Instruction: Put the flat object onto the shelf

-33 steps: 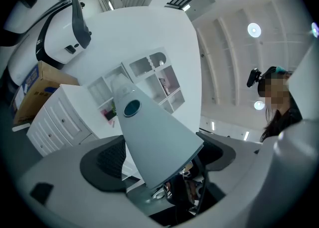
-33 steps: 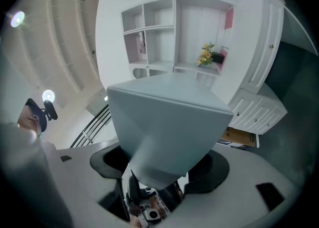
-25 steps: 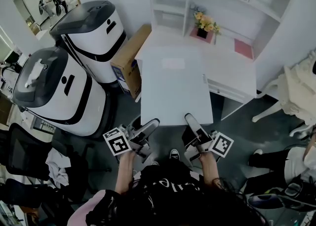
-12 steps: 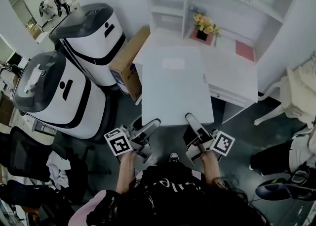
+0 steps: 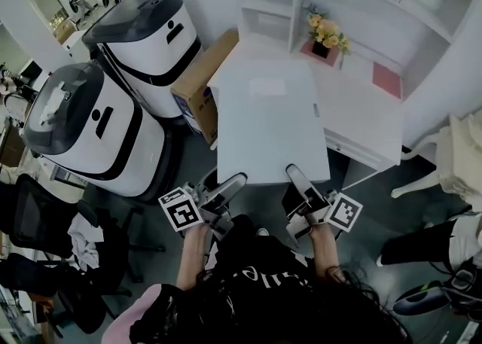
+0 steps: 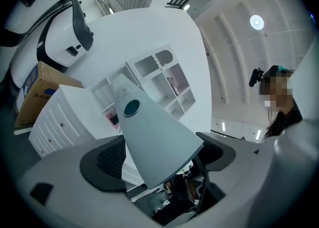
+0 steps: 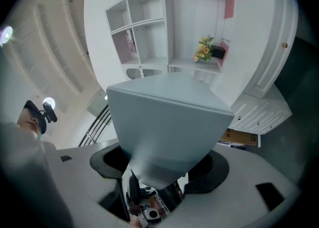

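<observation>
The large flat white rectangular panel (image 5: 267, 128) is held out before the white shelving unit (image 5: 265, 5). Its near edge is clamped between the jaws of the left gripper (image 5: 228, 185) and the right gripper (image 5: 296, 178), one near each corner.

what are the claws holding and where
Both hold the large flat white panel by its near edge: left claw near the left corner, right claw near the right.
</observation>
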Available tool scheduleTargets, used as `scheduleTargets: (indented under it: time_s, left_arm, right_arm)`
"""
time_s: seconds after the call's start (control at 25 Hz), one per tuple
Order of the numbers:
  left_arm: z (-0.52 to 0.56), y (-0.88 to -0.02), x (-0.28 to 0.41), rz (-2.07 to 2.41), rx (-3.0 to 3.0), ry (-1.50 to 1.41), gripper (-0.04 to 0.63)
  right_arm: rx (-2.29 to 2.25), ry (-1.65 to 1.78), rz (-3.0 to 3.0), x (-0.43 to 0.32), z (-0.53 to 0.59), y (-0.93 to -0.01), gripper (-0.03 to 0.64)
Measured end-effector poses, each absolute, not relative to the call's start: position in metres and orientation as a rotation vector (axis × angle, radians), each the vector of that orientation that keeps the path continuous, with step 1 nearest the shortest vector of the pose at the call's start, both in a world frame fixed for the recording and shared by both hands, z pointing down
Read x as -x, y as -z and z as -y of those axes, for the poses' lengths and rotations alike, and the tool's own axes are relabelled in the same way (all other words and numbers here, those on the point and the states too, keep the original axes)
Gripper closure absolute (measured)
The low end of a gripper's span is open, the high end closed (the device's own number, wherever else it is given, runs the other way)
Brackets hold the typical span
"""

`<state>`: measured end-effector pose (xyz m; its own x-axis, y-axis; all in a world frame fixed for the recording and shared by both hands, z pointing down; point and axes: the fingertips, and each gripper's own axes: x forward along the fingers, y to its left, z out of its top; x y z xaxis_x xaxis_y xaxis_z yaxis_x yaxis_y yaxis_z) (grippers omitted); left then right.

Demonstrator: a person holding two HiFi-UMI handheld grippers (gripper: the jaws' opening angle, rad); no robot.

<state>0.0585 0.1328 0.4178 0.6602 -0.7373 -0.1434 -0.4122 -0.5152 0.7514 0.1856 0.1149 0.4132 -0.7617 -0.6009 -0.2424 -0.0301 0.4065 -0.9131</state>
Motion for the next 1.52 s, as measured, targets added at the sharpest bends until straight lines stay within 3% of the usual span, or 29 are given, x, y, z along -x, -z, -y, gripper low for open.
scheduleTargets:
  time_s: [0.64, 1.52]
  left_arm:
    - [-0.058, -0.437, -0.012, 0.916, -2.125, 0.595, 0.155]
    - [0.149, -0.434, 0.153, 0.76, -2.119, 0.534, 0.155]
  right_arm:
    - [0.54, 1.437, -2.089, -0.138, -0.039, -0.436, 0.305]
    - [0.697, 1.42, -2.014, 0.025, 0.152, -0.434, 0.305]
